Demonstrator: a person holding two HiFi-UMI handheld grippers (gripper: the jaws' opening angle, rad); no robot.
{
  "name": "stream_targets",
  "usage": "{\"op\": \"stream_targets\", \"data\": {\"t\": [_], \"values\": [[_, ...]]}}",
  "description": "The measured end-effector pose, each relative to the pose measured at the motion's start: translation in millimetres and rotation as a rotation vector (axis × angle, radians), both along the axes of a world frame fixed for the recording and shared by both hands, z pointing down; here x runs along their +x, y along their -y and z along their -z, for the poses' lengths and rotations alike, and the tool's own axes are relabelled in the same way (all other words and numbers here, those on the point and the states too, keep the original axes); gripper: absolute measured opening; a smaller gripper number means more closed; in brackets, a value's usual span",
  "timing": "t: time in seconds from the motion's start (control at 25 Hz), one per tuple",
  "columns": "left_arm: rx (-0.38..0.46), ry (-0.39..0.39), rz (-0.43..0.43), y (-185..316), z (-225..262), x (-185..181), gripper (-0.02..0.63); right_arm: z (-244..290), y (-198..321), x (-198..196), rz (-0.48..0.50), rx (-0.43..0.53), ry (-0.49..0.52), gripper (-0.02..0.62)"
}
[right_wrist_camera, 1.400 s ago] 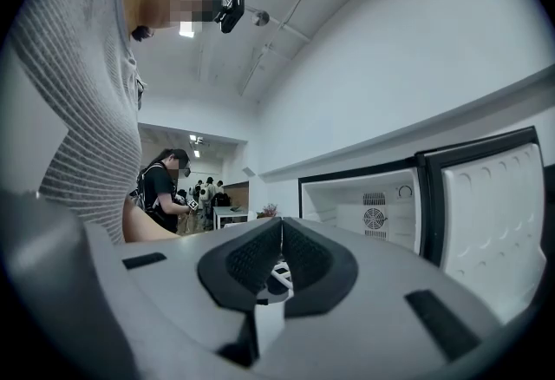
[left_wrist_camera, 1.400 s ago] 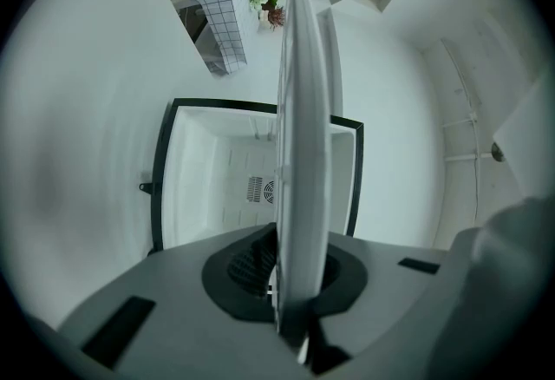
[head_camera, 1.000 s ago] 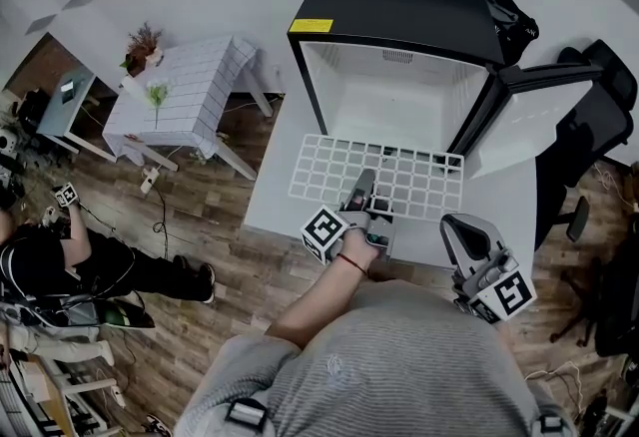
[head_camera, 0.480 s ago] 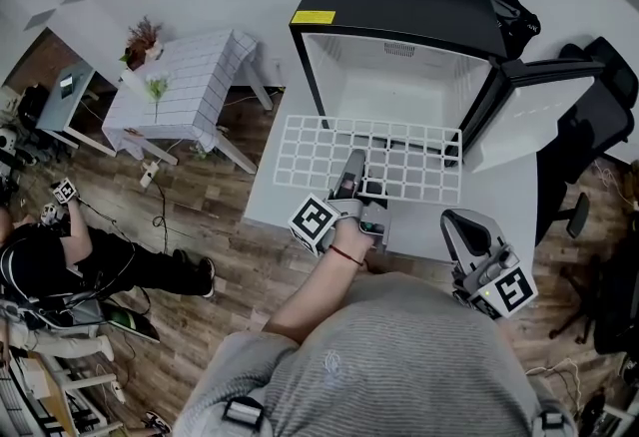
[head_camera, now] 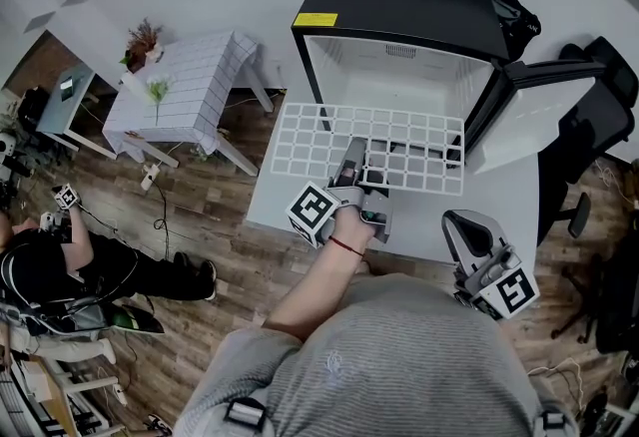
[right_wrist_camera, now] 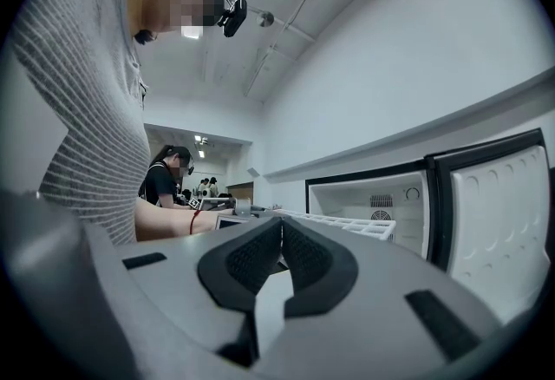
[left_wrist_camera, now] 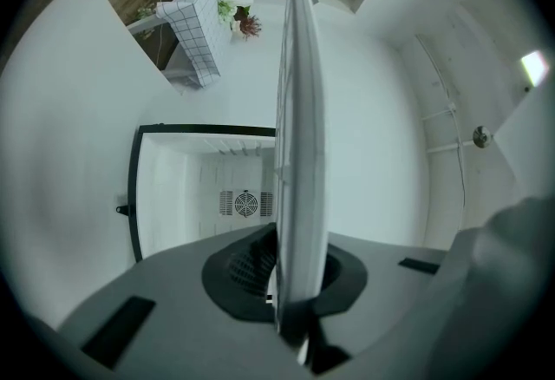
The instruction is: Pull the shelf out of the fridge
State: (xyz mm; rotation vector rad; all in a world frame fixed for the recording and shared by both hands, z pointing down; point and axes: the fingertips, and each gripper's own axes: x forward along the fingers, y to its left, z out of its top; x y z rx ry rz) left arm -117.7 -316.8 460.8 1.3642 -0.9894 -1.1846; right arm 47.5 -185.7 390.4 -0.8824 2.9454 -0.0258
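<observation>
While the pull looks nearly complete, the items read as follows.

- Side table [head_camera: 195, 86]: holds a plant, stands well apart, not involved.
- Wire shelf [head_camera: 310, 151]: white grid, held above the white worktop [head_camera: 270, 211] in front of the open fridge [head_camera: 399, 1]. Its far edge is near the cavity mouth; whether it is wholly clear cannot be told.
- Left gripper [head_camera: 353, 154]: jaws clamped on the shelf's near edge.
- Right gripper [head_camera: 461, 223]: jaws together, nothing between them, idle beside the shelf.
- Fridge door [head_camera: 524, 126]: swung wide.

Remaining, by judgement: draw the shelf fully clear and set it down.
</observation>
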Motion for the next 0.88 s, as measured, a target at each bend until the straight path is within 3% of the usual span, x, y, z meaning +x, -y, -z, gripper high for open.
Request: {"op": "stream_targets", "data": {"t": [0.4,0.88], "values": [[0.038,-0.018,0.003,19,31,-3,0.031,3,3,-1,-0.012,0.004,0.005,0.012],[0.004,-0.027,-0.013,22,13,-1,0.031,1,16,-1,-0.031,-0.003,0.000,0.012]]}}
